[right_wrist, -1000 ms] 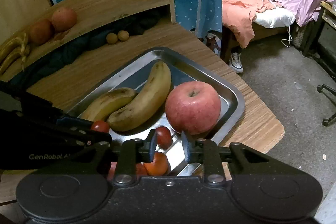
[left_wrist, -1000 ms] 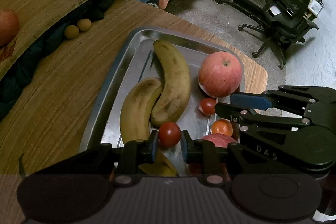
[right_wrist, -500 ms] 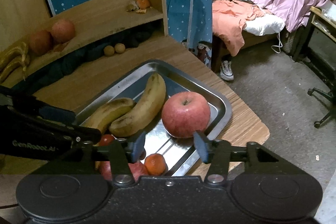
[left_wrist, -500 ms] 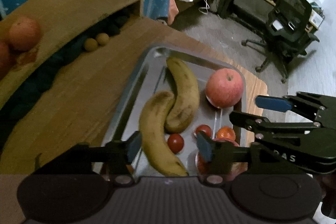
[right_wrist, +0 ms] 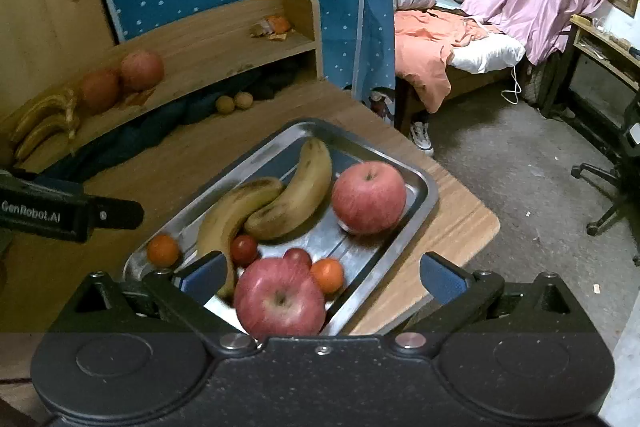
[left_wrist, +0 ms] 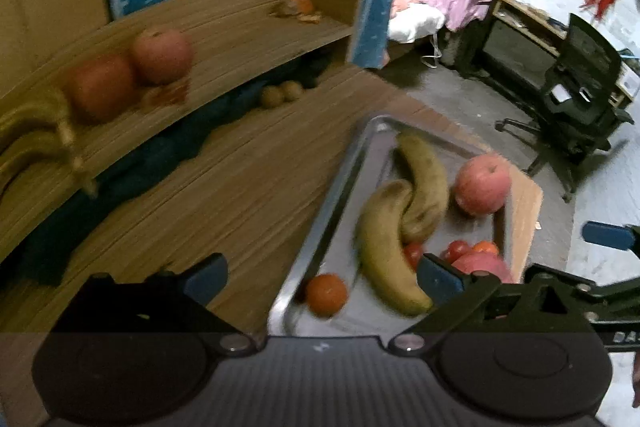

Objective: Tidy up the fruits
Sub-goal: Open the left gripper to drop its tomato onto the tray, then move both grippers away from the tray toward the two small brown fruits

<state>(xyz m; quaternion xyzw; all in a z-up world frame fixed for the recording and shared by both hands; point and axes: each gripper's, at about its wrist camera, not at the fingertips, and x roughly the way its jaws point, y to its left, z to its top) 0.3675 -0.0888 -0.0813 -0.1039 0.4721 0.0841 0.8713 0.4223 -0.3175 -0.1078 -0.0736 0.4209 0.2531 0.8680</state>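
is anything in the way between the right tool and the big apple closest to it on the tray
Nothing visible. The right tool is open, and the near apple lies in the tray right below its gap. Two small tomatoes and an orange sit just behind the apple, not in front.

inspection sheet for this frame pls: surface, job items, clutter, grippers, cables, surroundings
Surface: wooden table with a metal tray near its corner.
Job's things: in the tray, two bananas, a far apple, a near apple, two small tomatoes, two small oranges.
Clutter: wooden shelf holding two apples, bananas and orange peel; two small round fruits and dark cloth below it.
Grippers: left gripper open, empty; right gripper open, empty, above the near apple.
Cables: white cord by the bed.
Surroundings: bed, pink curtain, blue dotted cloth, office chair.
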